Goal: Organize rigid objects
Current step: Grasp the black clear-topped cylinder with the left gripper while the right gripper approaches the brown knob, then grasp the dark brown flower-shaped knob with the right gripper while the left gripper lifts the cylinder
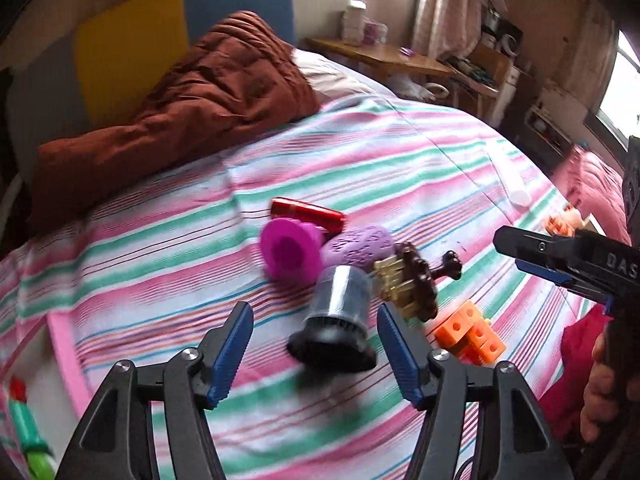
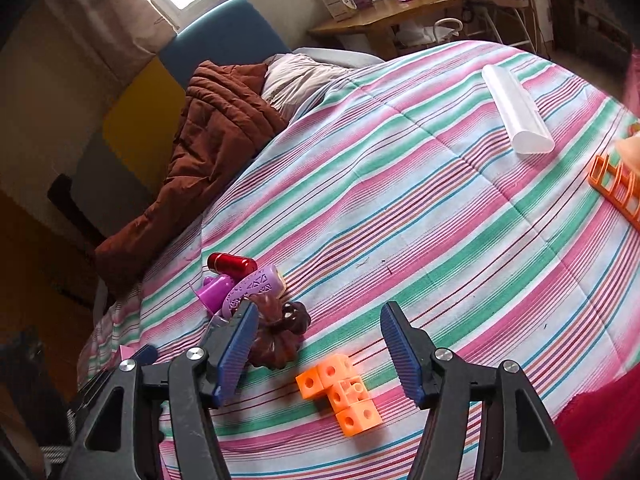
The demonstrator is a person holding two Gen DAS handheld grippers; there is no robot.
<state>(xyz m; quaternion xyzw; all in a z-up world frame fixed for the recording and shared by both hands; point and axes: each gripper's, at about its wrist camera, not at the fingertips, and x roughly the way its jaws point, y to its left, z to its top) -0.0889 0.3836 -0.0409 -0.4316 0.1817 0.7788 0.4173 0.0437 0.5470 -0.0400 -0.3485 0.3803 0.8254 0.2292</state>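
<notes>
A pile of small items lies on the striped bedspread [image 1: 360, 152]: a red cylinder [image 1: 308, 212], a magenta cup [image 1: 290, 252], a purple perforated case [image 1: 358, 246], a brown hair clip [image 1: 412, 280] and an orange cube cluster [image 1: 470, 332]. My left gripper [image 1: 316, 344] is open; a grey cylinder with a black flared base [image 1: 336, 312] lies between its fingers, and the pads do not touch it. My right gripper [image 2: 320, 348] is open just above the orange cube cluster [image 2: 340, 392], with the hair clip [image 2: 280, 336] beside its left finger.
A white translucent tube [image 2: 516, 112] and an orange rack [image 2: 616, 188] lie at the far right of the bed. A brown quilt [image 1: 180, 100] is heaped at the head end. A green and red toy [image 1: 24, 428] sits at the lower left. A wooden table [image 2: 384, 12] stands beyond the bed.
</notes>
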